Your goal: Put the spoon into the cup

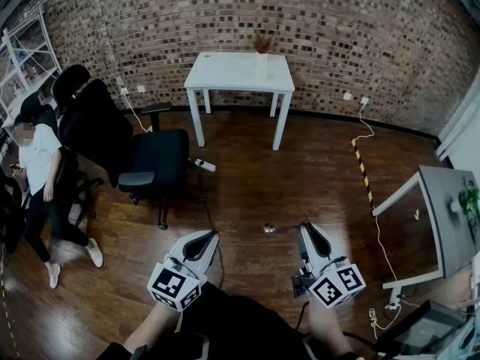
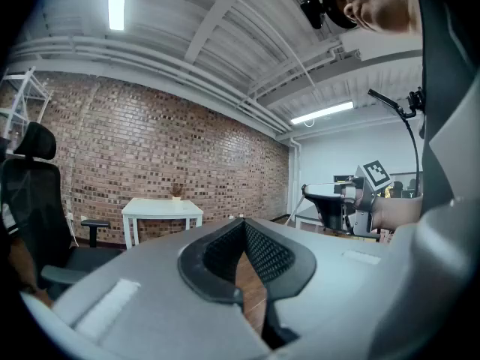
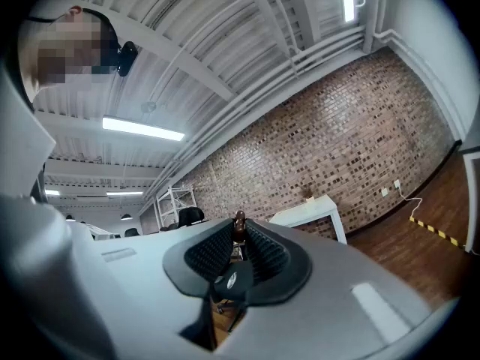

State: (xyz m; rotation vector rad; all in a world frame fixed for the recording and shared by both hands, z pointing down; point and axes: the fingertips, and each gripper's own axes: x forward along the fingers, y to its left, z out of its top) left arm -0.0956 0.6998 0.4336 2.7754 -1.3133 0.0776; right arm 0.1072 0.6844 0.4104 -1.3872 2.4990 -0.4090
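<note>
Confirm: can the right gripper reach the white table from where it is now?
Probably not yet. The right gripper, shut on a spoon, is well short of the white table by the brick wall. Bare floor lies between, chair off left, so walking up looks free.

The table (image 1: 240, 73) is standing at twelve o'clock against the brick wall (image 1: 337, 28), with a plant (image 1: 262, 45) sitting on it. The office chair (image 1: 127, 141) is standing at ten o'clock, and a person (image 1: 37, 171) is standing just left of it, at nine. A desk (image 1: 442, 216) is standing at three o'clock. The left gripper (image 1: 210, 237) and right gripper (image 1: 307, 229) are hovering side by side at six. The spoon (image 1: 268, 228) is sticking out of the right one's jaws towards nine, between the two.
</note>
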